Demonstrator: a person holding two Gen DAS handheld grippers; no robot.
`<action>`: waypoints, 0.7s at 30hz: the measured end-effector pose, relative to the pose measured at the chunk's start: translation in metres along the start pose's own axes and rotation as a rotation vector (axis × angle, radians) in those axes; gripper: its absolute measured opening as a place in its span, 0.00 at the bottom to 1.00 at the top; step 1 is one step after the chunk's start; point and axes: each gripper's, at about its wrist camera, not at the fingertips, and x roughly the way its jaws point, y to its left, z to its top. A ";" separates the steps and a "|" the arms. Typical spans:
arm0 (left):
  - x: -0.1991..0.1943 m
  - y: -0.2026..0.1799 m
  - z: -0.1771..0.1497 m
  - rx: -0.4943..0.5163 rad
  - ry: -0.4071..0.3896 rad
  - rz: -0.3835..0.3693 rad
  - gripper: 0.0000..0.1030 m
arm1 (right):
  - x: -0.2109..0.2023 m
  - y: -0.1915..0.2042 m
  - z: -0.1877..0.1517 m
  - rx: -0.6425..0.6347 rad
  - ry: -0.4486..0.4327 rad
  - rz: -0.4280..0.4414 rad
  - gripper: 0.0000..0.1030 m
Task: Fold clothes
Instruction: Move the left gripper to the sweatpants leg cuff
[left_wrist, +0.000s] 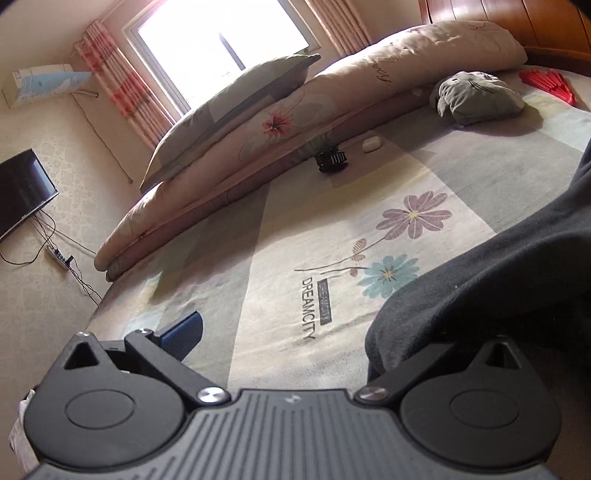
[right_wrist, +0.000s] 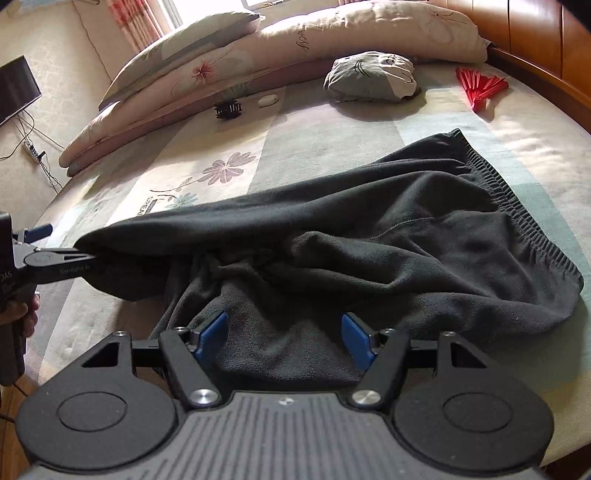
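Bed (right_wrist: 332, 147) bears one black garment (right_wrist: 369, 229), two tools.

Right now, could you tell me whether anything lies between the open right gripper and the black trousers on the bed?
Nothing visible does. The right gripper hangs open directly over the black trousers, with only dark fabric between its blue pads. The hair clip and red fan lie well beyond, near the pillows.

A wide bare stretch of flower-printed bedsheet (left_wrist: 332, 236) lies open through the middle of the left wrist view. Beyond it a long rolled floral quilt (left_wrist: 258, 129) walls the upper part, with a black hair claw (left_wrist: 331, 159) and white oval case (left_wrist: 371, 144) beside it. Crumpled black fleece trousers (right_wrist: 369, 229) fill the centre of the right wrist view; a grey plush cushion (right_wrist: 369, 75) and red folding fan (right_wrist: 480, 88) sit upper right.
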 end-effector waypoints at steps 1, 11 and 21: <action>0.006 0.000 0.007 0.020 -0.004 0.009 1.00 | 0.002 0.000 -0.001 0.000 0.006 0.002 0.70; 0.079 -0.008 0.056 0.208 0.063 0.014 1.00 | 0.021 -0.006 -0.005 0.028 0.043 0.018 0.71; 0.096 0.002 0.125 0.221 -0.066 0.110 1.00 | 0.026 -0.023 0.000 0.080 0.052 -0.001 0.71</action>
